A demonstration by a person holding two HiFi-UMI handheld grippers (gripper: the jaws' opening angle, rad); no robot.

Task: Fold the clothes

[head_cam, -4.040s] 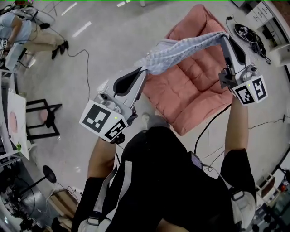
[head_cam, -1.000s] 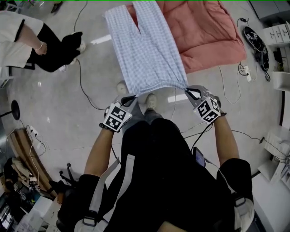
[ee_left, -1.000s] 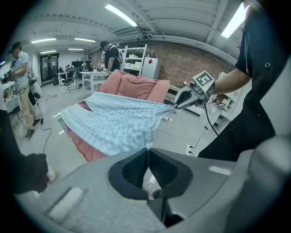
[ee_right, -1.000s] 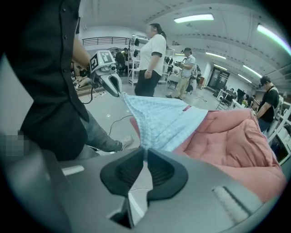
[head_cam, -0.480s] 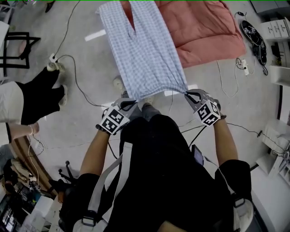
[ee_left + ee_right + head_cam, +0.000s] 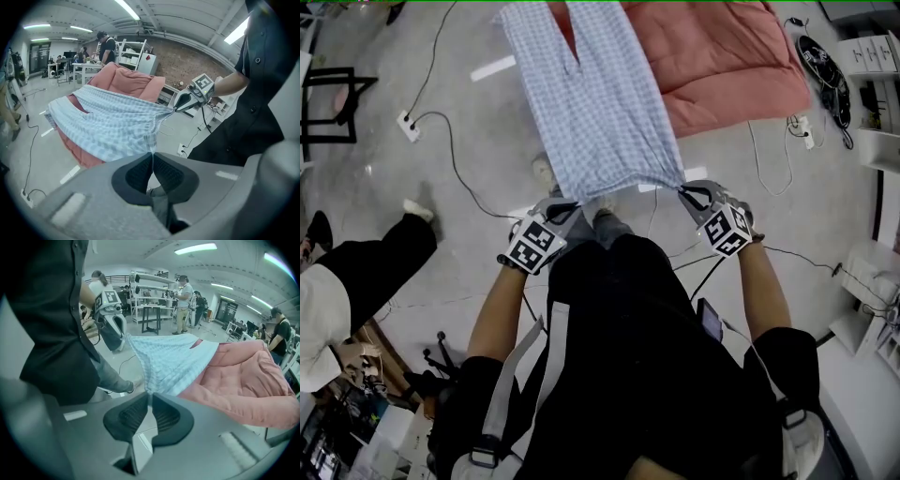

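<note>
Blue checked shorts (image 6: 595, 103) hang stretched in front of me, waistband toward me and the two legs lying over a pink cushion (image 6: 722, 61) on the floor. My left gripper (image 6: 567, 203) is shut on the waistband's left corner. My right gripper (image 6: 682, 191) is shut on the right corner. In the left gripper view the shorts (image 6: 110, 124) run from the closed jaws out to the right gripper (image 6: 177, 108). In the right gripper view the shorts (image 6: 171, 362) spread from the jaws toward the left gripper (image 6: 125, 336) and lie on the cushion (image 6: 248, 376).
Cables and a power strip (image 6: 407, 126) lie on the grey floor at left. A person (image 6: 347, 291) in black trousers stands at the lower left. White drawers (image 6: 877, 70) and a dark device (image 6: 830, 80) are at the right. Shelves (image 6: 150, 296) and several people stand in the background.
The shorts stay stretched between both grippers, which have barely moved. The bystander at the left has moved down the head view toward its lower left.
</note>
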